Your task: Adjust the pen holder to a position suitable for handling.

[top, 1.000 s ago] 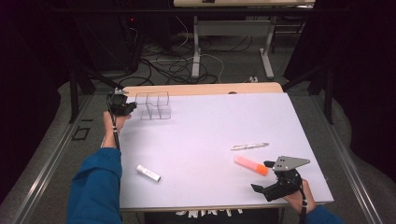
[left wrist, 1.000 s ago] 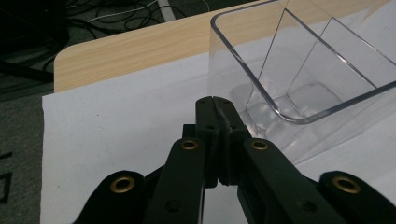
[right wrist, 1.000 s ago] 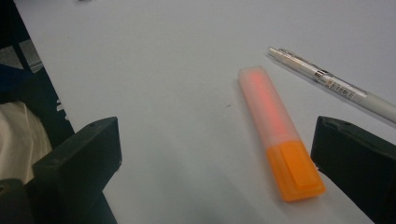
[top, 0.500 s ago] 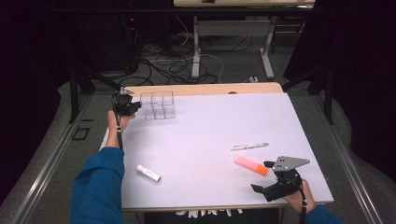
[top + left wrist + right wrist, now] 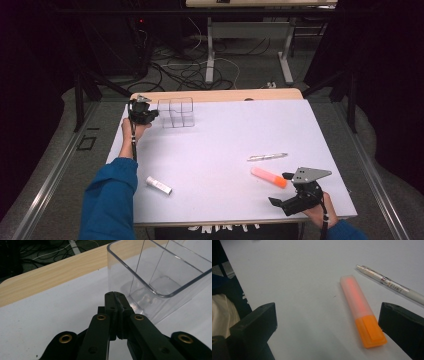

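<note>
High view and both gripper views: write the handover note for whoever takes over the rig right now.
Left gripper: shut, empty, tips beside the clear organizer at the table's far left.
Right gripper: open, empty, jaws on either side of the orange highlighter near the front right.
White pen lies just beyond the highlighter; small white tube lies front left.
Done: nothing is in the organizer.
Left: probably pick up the highlighter, pen and tube and put them in the organizer.

We record black jaws on the left gripper [image 5: 115, 295], with brass-coloured rivets. Just ahead of it the organiser box [image 5: 160, 277] is clear, colourless plastic. Between the black jaws of the right gripper [image 5: 325, 322] lies an orange highlighter [image 5: 362, 310] with a frosted cap; beyond it, a white pen [image 5: 392, 285]
</note>
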{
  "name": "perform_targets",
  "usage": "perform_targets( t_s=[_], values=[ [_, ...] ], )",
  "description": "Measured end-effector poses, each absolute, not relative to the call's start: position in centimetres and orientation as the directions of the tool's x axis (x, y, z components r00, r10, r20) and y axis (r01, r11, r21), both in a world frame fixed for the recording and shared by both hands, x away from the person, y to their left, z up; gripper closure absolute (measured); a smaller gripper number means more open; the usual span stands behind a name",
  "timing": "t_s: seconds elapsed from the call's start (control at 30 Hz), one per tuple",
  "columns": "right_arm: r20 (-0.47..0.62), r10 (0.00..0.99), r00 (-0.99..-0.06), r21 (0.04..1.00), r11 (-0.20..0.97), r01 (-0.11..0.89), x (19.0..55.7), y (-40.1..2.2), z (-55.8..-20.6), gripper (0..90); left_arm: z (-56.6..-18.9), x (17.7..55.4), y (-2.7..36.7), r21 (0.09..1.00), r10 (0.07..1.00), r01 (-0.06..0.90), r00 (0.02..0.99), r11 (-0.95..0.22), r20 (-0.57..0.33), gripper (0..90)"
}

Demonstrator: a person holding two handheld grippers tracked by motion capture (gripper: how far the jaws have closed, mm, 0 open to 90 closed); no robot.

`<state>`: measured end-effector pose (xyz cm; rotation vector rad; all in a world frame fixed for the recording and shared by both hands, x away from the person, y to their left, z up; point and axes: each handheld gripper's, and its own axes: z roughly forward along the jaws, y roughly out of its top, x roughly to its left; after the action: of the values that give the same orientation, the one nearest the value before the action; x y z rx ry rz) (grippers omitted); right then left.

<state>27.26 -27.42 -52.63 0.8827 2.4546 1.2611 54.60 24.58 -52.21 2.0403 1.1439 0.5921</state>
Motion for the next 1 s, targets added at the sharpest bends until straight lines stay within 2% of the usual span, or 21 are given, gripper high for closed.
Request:
perform_targets(
  t_s=[0.43, 1.0],
  values=[
    [0.055, 0.605, -0.794, 0.795, 0.455, 0.401, 27.3, -27.4, -52.6, 1.8, -52.1, 55.1, 24.1, 0.777, 0.867, 0.526, 0.496, -0.347, 0.051, 90.0],
    [0.060, 0.608, -0.792, 0.793, 0.453, 0.408, 27.3, -27.4, -52.6, 1.9, -52.1, 55.4, 21.9, 0.772, 0.836, 0.502, 0.544, -0.391, 0.070, 90.0]
  ],
)
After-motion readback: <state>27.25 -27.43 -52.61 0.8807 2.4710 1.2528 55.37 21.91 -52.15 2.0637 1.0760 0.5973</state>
